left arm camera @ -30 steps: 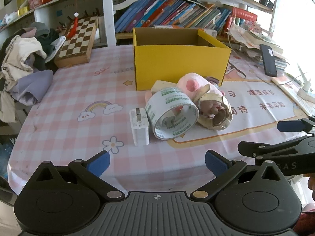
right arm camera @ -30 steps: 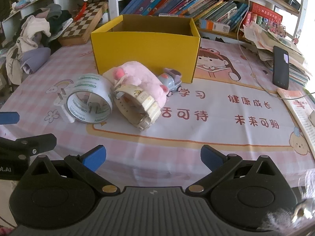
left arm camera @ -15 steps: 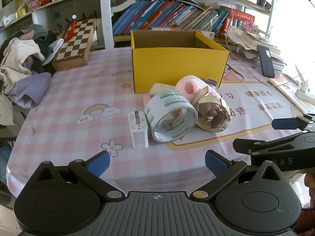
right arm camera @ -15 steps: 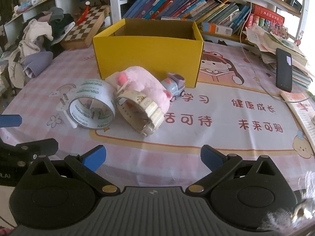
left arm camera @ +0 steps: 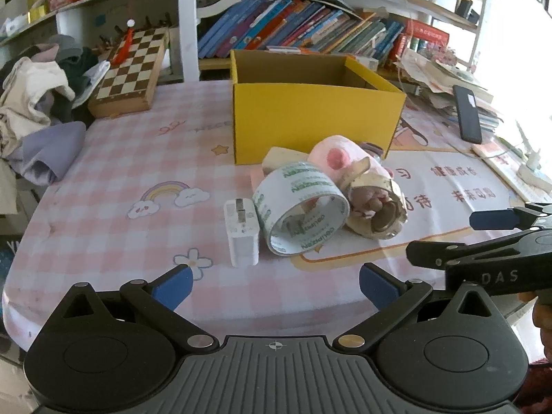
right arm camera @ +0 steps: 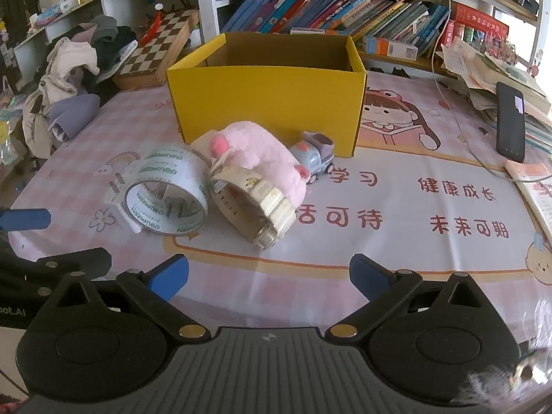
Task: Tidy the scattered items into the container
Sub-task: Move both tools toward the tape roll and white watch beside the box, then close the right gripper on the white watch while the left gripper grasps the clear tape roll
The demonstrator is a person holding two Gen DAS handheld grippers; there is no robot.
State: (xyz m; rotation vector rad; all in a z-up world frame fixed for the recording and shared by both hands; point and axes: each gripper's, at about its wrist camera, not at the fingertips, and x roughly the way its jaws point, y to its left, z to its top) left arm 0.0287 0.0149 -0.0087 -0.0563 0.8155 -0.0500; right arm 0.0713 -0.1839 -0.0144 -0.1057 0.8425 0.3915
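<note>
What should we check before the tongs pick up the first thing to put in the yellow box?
1. Left tongs open and empty: ok.
2. Right tongs open and empty: ok.
3. Yellow box open on top: ok.
4. Box has free room: cannot tell, floor hidden.
5. Clear tape roll free to lift: not ok, it leans against the white charger and beige tape roll.
6. Toy car reachable: ok, beside the pink plush.

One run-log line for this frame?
stage: pre-grasp | left gripper: open | right gripper: open | yellow box: contents unseen | tape roll: on table
</note>
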